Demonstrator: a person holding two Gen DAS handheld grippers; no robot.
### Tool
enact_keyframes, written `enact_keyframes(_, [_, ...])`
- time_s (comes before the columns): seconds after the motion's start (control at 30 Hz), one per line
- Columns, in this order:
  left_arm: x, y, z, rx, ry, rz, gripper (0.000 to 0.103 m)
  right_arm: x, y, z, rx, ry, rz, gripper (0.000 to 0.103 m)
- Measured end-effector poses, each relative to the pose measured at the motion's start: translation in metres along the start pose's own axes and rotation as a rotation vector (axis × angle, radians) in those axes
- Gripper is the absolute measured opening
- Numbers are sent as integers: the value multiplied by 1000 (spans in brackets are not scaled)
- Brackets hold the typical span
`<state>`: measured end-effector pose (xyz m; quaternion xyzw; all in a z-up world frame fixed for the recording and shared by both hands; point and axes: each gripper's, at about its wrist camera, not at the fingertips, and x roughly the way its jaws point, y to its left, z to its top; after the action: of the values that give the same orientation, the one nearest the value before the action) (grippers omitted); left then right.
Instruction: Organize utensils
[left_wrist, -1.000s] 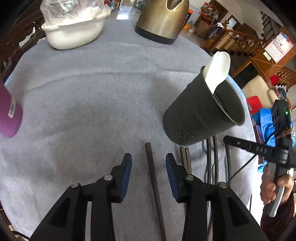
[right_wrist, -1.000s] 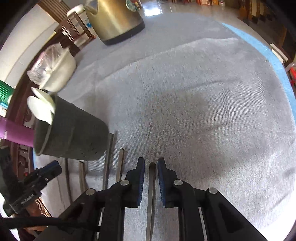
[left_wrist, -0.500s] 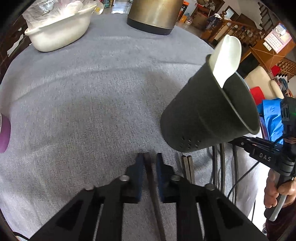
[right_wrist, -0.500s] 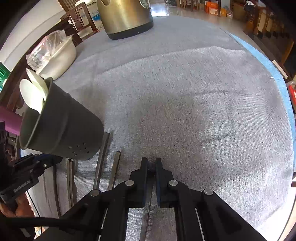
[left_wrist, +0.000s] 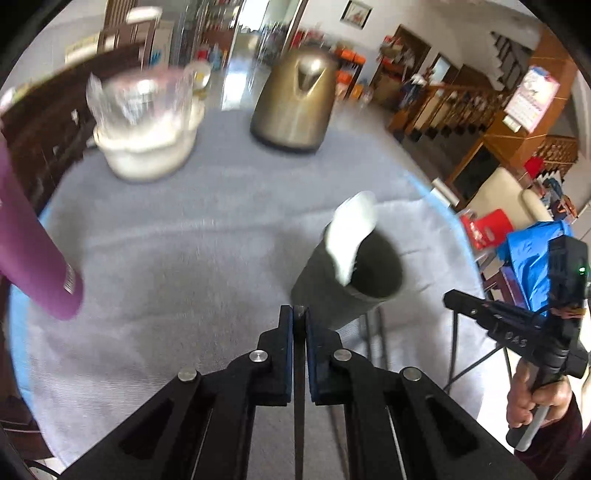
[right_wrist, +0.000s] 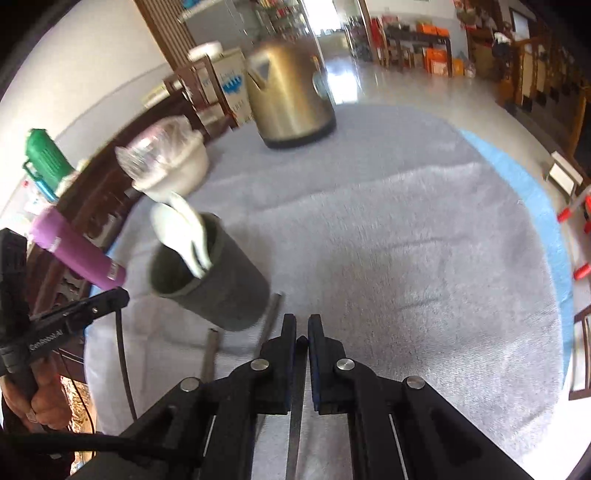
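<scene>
On a round table covered with grey cloth (right_wrist: 424, 229), each gripper was clamped on a dark chopstick: the left gripper (left_wrist: 299, 325) pinched one chopstick (left_wrist: 299, 406) that ran back between its fingers, and the right gripper (right_wrist: 302, 334) pinched a second stick (right_wrist: 295, 424) the same way. A dark holder (left_wrist: 351, 288) with white spoons (left_wrist: 352, 236) stood just ahead and right of the left gripper, and ahead-left of the right one. More sticks (right_wrist: 271, 317) lay on the cloth beside the holder's base.
</scene>
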<state>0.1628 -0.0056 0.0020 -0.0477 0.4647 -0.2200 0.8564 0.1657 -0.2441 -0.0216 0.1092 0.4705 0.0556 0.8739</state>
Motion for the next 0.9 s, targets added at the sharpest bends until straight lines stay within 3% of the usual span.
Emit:
enact_keyframes(0.1, [-34, -16, -4, 25, -64, 1, 7, -21, 10, -1, -16, -58, 15, 6])
enact_keyframes(0.53, [-100, -48, -6, 79, -220, 15, 7, -103, 41, -12, -87, -293, 50, 6])
enact_keyframes(0.9, [-128, -70, 29, 88, -307, 33, 7, -147, 58, 15, -81, -472, 66, 6])
